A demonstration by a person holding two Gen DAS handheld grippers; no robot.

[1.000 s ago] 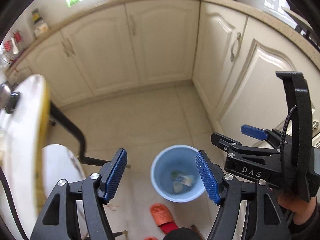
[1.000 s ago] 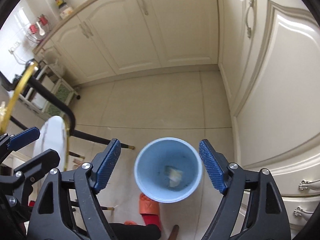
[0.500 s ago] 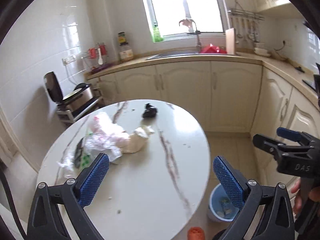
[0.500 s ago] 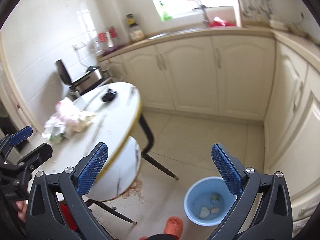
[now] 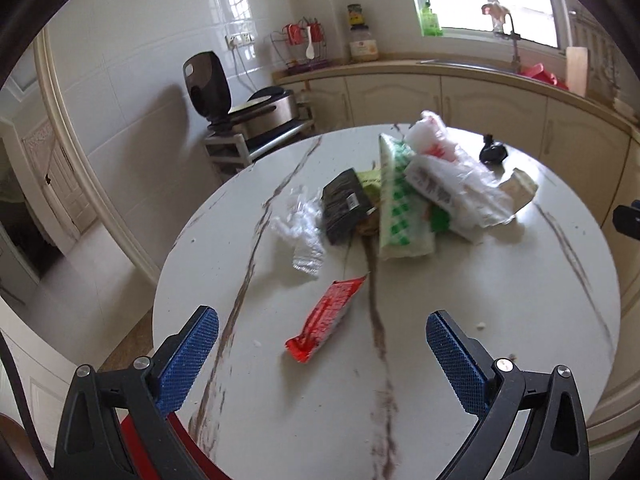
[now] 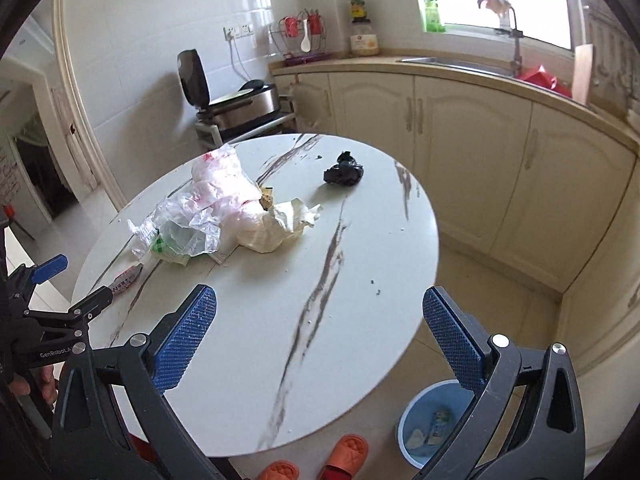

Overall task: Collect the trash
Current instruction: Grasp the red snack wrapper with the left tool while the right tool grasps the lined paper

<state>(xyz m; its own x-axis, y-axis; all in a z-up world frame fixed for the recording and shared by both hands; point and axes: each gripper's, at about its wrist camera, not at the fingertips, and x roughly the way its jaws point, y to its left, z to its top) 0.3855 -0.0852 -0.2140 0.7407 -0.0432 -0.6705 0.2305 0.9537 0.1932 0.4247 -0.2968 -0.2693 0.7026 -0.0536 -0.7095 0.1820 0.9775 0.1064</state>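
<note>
Fingers: left gripper point(image 5: 322, 354) spread wide and holding nothing, blue pads point(image 5: 188, 362) above the near part of the table; right gripper point(image 6: 320, 340) likewise wide apart and empty.
Nearest trash: red wrapper point(image 5: 325, 318) flat on the table, between the left gripper's pads and a little beyond them, untouched.
Pile: clear crumpled plastic point(image 5: 300, 232), black packet point(image 5: 346, 206), green-and-white bag point(image 5: 400, 204) and white plastic bags point(image 5: 456, 184) heaped together past the wrapper, touching or overlapping.
Other trash: cream crumpled paper point(image 6: 280, 224) at the pile's edge; black wad point(image 6: 344, 174) apart, farther back.
Table: round white marble top point(image 6: 320, 264) with dark veins.
Bin: blue bucket point(image 6: 432, 428) on the floor beside the table, scraps inside; orange slippers point(image 6: 344, 456) near it.
</note>
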